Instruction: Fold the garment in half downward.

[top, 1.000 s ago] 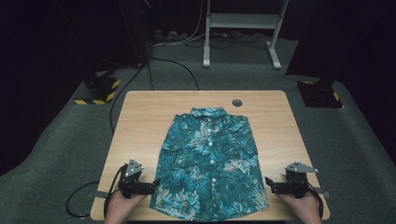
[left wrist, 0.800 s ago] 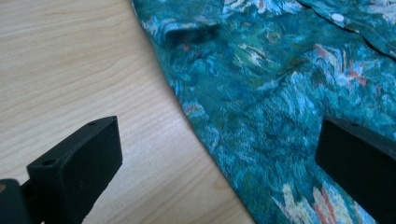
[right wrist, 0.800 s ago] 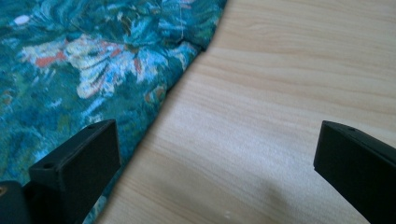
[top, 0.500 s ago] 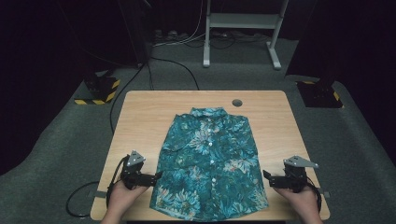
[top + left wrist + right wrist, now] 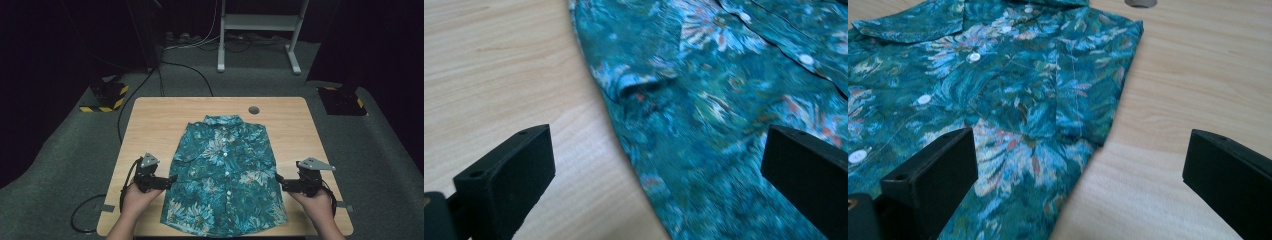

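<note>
The shirt [image 5: 224, 172] lies flat, collar away from the person, between both grippers, with the left gripper [image 5: 167, 180] and right gripper [image 5: 279, 183] each wide open, empty, flanking its side edges.

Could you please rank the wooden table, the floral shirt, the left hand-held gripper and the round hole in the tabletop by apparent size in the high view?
1. Wooden table
2. Floral shirt
3. Left hand-held gripper
4. Round hole

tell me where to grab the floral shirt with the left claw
Probably the shirt's side hem, just below the folded sleeve, coming from the bare wood on its left. The left claw is open and straddles that edge, which lies flat.
</note>
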Available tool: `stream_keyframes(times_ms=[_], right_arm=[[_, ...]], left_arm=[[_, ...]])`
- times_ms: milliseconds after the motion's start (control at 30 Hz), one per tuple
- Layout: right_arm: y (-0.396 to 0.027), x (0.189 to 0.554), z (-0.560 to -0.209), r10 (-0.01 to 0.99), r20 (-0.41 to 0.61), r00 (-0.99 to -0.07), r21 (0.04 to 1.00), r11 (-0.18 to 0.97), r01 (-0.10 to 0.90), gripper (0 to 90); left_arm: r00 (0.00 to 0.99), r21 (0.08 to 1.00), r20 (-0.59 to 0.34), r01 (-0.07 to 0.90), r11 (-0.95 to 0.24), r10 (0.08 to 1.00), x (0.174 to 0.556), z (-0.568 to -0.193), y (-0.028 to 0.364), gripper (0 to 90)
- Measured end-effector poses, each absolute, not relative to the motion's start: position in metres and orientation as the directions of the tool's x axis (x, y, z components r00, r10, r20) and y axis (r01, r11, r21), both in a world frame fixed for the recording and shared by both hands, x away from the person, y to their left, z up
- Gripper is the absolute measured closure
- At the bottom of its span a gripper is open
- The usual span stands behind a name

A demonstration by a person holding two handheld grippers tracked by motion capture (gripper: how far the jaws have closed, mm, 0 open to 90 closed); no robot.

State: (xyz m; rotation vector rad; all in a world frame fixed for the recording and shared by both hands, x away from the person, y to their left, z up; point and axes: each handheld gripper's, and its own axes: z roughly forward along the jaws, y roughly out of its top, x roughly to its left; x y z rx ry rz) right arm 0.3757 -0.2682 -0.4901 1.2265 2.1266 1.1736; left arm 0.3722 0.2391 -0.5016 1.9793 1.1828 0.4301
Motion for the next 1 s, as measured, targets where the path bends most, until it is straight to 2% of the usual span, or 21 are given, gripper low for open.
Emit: stream_keyframes(times_ms=[233,567,1000], right_arm=[[-0.261,0.391,-0.486,0.843,0.064,-0.535,0.833,0.251,0.494,1.5],[-0.258,0.404,-0.48,0.842,0.079,-0.534,0.841,0.231,0.489,2.3],[-0.24,0.442,-0.485,0.836,0.061,-0.545,0.837,0.255,0.485,3.0]], left_arm=[[0.485,0.766,-0.151,0.608,-0.208,0.861,0.388,-0.497,0.241,1.1],[0.485,0.778,-0.131,0.591,-0.214,0.864,0.405,-0.486,0.232,1.1],[0.467,0.763,-0.14,0.613,-0.205,0.873,0.459,-0.486,0.217,0.8]])
